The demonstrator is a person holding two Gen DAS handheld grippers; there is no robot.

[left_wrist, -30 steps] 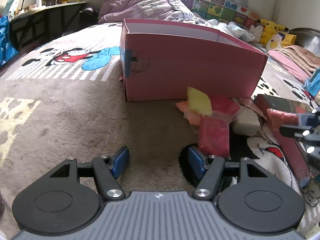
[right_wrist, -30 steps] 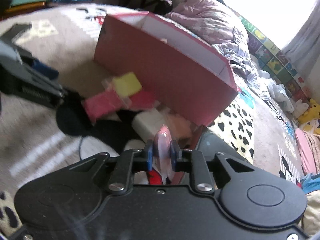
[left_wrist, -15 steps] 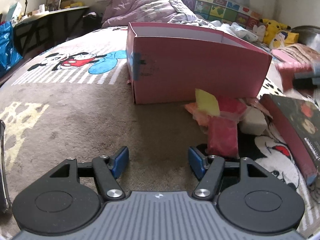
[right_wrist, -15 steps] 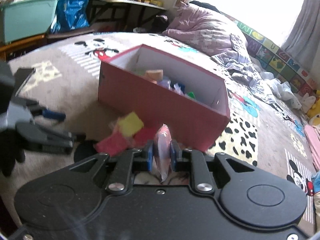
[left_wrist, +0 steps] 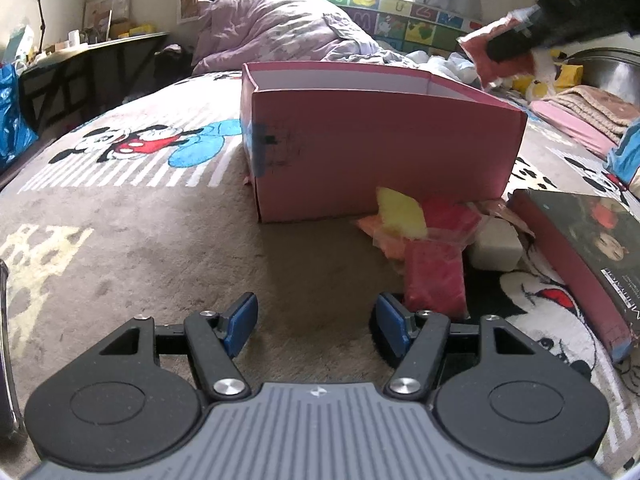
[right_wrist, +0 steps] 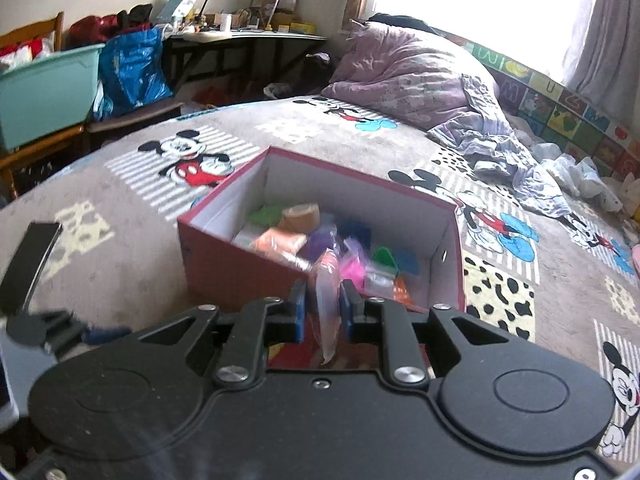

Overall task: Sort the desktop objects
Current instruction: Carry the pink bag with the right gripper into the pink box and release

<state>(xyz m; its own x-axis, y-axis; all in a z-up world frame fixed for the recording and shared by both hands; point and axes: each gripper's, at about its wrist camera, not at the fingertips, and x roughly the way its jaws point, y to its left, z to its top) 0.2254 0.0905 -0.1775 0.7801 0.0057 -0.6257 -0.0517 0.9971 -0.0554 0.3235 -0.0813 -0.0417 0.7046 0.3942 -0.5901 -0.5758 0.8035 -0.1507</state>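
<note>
A pink cardboard box (left_wrist: 380, 152) stands open on the Mickey Mouse rug; in the right wrist view (right_wrist: 240, 272) it holds several small coloured items. My right gripper (right_wrist: 325, 306) is shut on a clear-wrapped pinkish packet (right_wrist: 326, 280), held above the box's near wall; the packet also shows in the left wrist view (left_wrist: 496, 60), high above the box's right end. My left gripper (left_wrist: 316, 322) is open and empty, low over the rug. Just ahead to its right lie a red packet (left_wrist: 434, 276), a yellow packet (left_wrist: 398, 212) and a white block (left_wrist: 494, 250).
A dark book (left_wrist: 588, 256) lies on the rug to the right of the packets. A bed with a purple duvet (right_wrist: 412, 76) stands behind the box. A desk (right_wrist: 240, 40), a blue bag (right_wrist: 132, 68) and a teal bin (right_wrist: 44, 88) stand at the far left.
My right gripper has risen with the packet from beside the book to above the box. My left gripper has stayed open, moving little.
</note>
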